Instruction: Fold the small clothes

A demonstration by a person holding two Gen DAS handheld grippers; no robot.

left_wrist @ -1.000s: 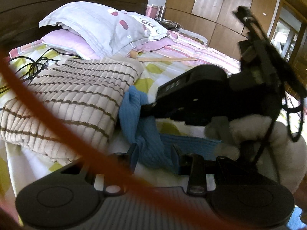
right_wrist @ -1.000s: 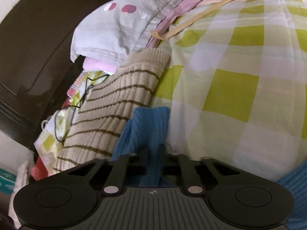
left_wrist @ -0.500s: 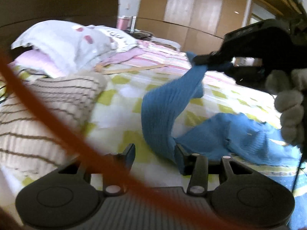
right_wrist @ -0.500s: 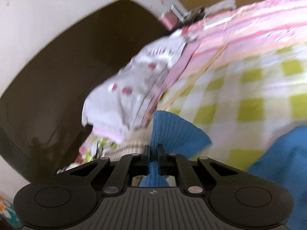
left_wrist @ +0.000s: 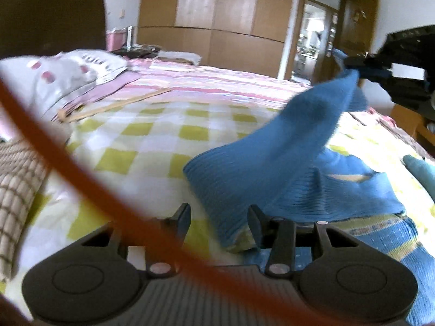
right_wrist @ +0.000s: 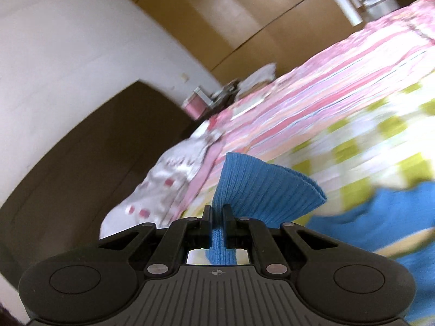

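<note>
A bed with a green-and-white checked cover [left_wrist: 152, 133] fills the scene, a pink striped quilt [left_wrist: 217, 81] across its far side and a spotted pillow [left_wrist: 68, 73] at the far left; wooden wardrobes line the wall beyond. At the near left edge lies a beige striped knit [left_wrist: 16, 174], apparently set aside.

The blue knitted garment [left_wrist: 272, 168] lies on the near right part of the cover, most of it resting on the bed, while one ribbed end is drawn up and away to the far right. The right gripper [right_wrist: 216, 214] has that end: its jaws are nearly closed, the blue rib pinched between them and fanning out beyond the tips. The left gripper [left_wrist: 218, 214] hangs low over the garment's near edge, its jaws wide apart and gripping nothing (the cloth lies between and just ahead of the fingers).

The step in hand looks like carrying a sleeve or end across the body to make a fold. Next, the raised end likely needs laying flat over the blue cloth on the bed, edges lined up, with the left gripper pinning or taking the near edge so the garment does not drag. An orange cable [left_wrist: 68, 168] crosses the left view, blurred.
</note>
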